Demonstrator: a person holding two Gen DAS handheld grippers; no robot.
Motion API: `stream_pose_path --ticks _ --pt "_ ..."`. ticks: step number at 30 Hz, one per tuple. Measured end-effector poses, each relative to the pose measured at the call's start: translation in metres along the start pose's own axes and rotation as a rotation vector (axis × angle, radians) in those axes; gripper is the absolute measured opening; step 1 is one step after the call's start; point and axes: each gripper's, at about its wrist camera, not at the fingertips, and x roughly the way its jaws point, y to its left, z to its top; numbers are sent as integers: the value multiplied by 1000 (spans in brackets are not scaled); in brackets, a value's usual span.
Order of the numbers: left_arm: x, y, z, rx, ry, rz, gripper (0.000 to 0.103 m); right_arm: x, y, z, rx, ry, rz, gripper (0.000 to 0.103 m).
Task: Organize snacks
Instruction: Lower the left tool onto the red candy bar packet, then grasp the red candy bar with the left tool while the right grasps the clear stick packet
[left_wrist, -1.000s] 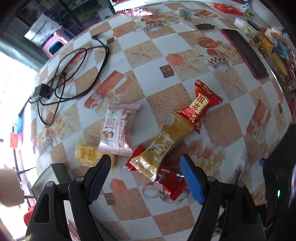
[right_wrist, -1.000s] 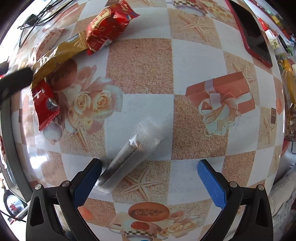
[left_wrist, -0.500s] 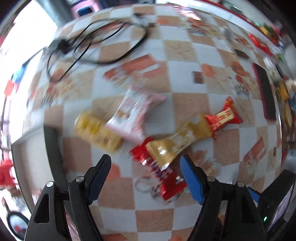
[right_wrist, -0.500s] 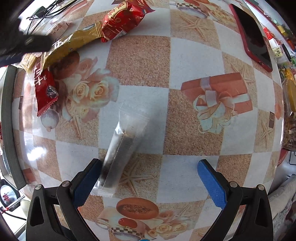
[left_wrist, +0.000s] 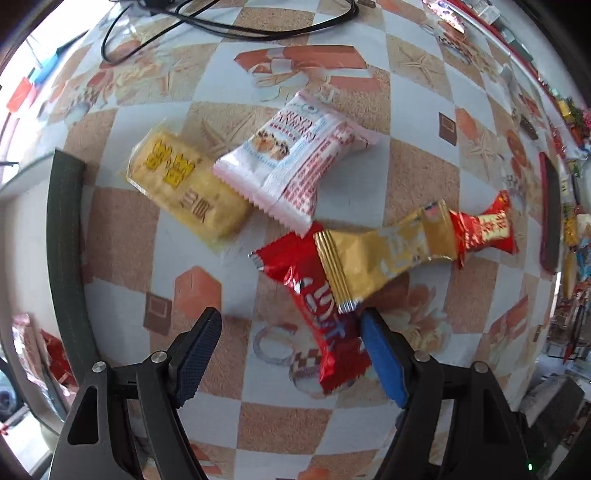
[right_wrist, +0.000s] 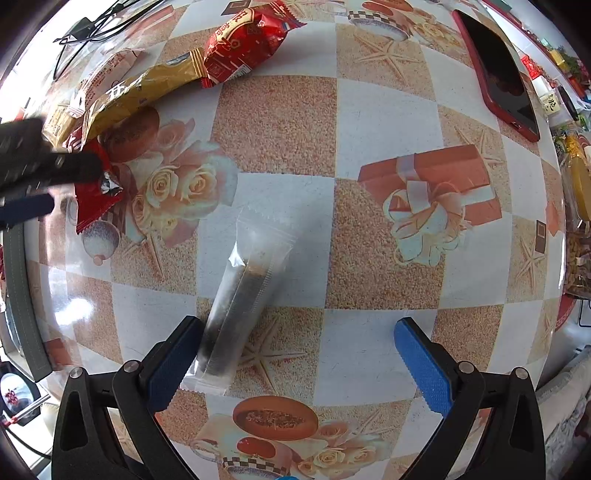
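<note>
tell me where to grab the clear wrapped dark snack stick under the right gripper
Grip the clear wrapped snack stick across its narrow width at the dark filled middle, coming straight down from above. It lies flat and alone on the table, long and slim, so its long sides are free. The right gripper is open, but the stick sits beside one finger, so shift over it first.

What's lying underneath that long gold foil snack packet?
The gold foil packet lies across a red wrapper at one end and overlaps a red-and-gold candy at the other. The covered parts are hidden.
</note>
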Motion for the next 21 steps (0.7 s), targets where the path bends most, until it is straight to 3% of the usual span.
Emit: stream_pose_path --ticks 2,5,7,9,16,17,18,19,21 --pt "3 -3 5 24 -2 60 80 1 1 0 1 0 1 103" --pt "2 7 6 18 -18 44 65 2 4 -3 3 -1 1 103" --pt "-1 13 1 53 -36 43 42 2 3 -1 4 -3 2 103" --pt "-3 13 -6 93 -36 38 25 7 3 1 5 -7 3 103" --pt "0 33 -69 182 6 29 24 1 3 1 1 -19 3 103" --pt "1 35 -77 200 10 33 25 1 2 0 0 -21 4 103" --pt "2 36 -86 219 14 37 33 0 3 -1 0 -24 4 103" --pt "3 38 -94 236 19 42 58 0 2 -2 0 -26 4 103" --pt "9 46 -103 225 38 68 84 0 2 -3 0 -29 5 103"
